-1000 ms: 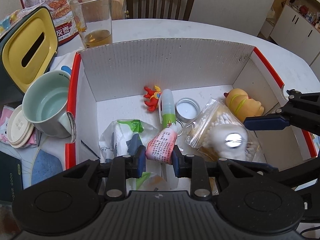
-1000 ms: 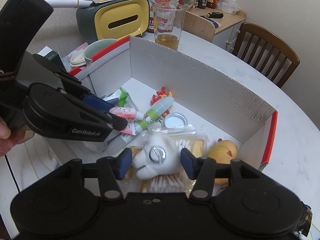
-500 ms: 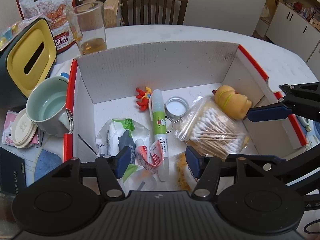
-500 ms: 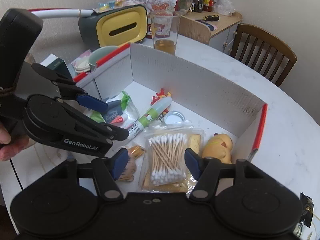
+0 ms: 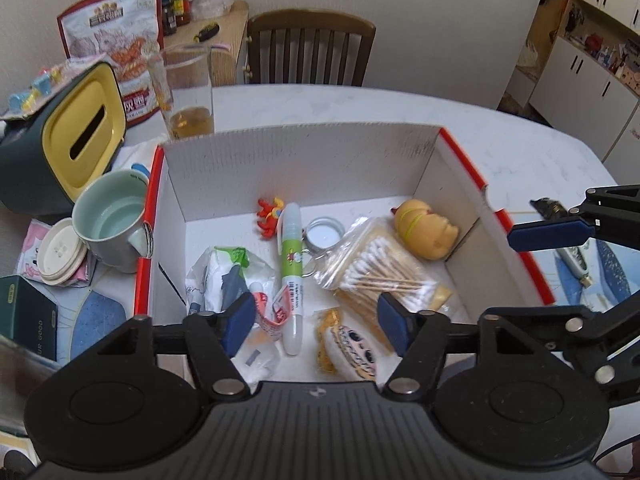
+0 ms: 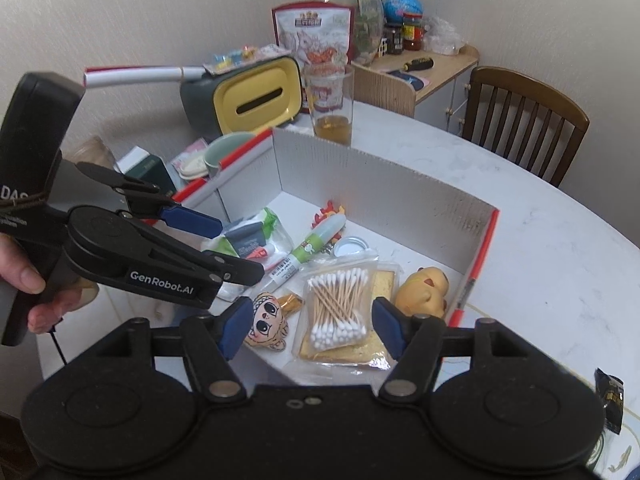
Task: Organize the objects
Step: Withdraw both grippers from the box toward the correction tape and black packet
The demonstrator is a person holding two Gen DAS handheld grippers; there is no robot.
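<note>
Left gripper (image 5: 316, 324) and right gripper (image 6: 306, 328) both spread wide, holding nothing. Both hover over the box (image 5: 304, 160) (cotton swabs (image 6: 340, 304), doll (image 6: 268, 320) inside).

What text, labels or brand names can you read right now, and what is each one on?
"GenRobot.AI": side of the left gripper.
"DAS": cut-off letters on the left gripper's handle.
"OUR GOOD": partial text on the dark green box.
Chinese characters on the red snack bag: too blurred to read.
Print on the green-label tube and pink tube: too small.
</note>
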